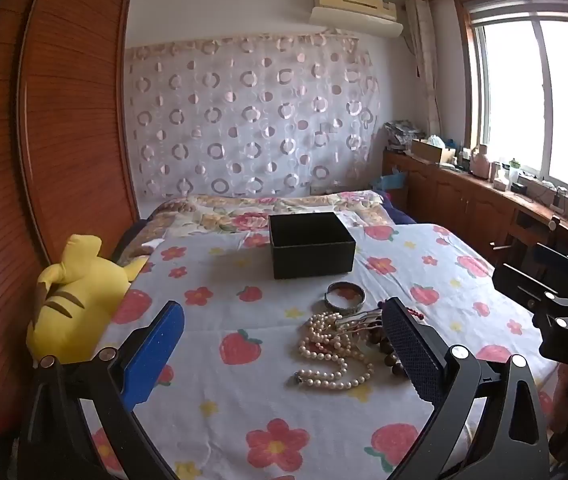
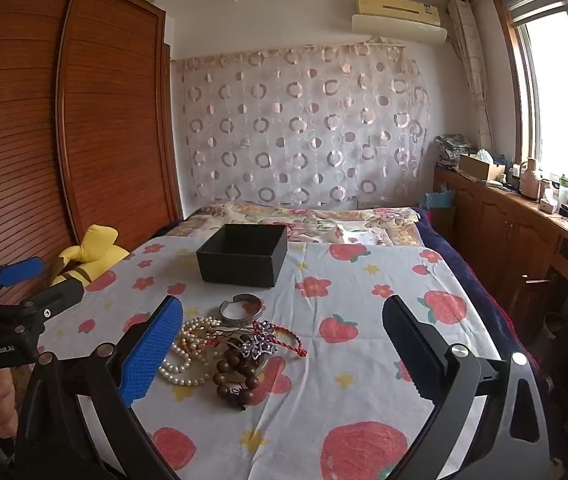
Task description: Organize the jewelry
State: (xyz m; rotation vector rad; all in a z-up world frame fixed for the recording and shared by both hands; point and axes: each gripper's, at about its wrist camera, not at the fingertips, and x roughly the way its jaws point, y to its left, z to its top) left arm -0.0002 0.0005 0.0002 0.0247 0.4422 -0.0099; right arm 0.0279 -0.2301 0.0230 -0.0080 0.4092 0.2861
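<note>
Lying heaped on the strawberry-print sheet (image 1: 211, 360): pearl necklace (image 1: 326, 354), wooden beads (image 2: 237, 372), silver bangle (image 1: 344, 297), just beyond the fingertips. Spread wide and holding nothing, left gripper (image 1: 284, 332) and right gripper (image 2: 284, 328). Standing open farther back, black box (image 1: 311, 245).

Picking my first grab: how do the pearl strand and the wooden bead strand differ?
The pearl necklace has small cream-white beads; the wooden bead bracelet has bigger dark-brown ones. The pearls spread in several loose loops on the pile's left; the wooden beads bunch in one compact clump at its near middle. Both lie on the bedsheet, ungripped, before the black box.
</note>
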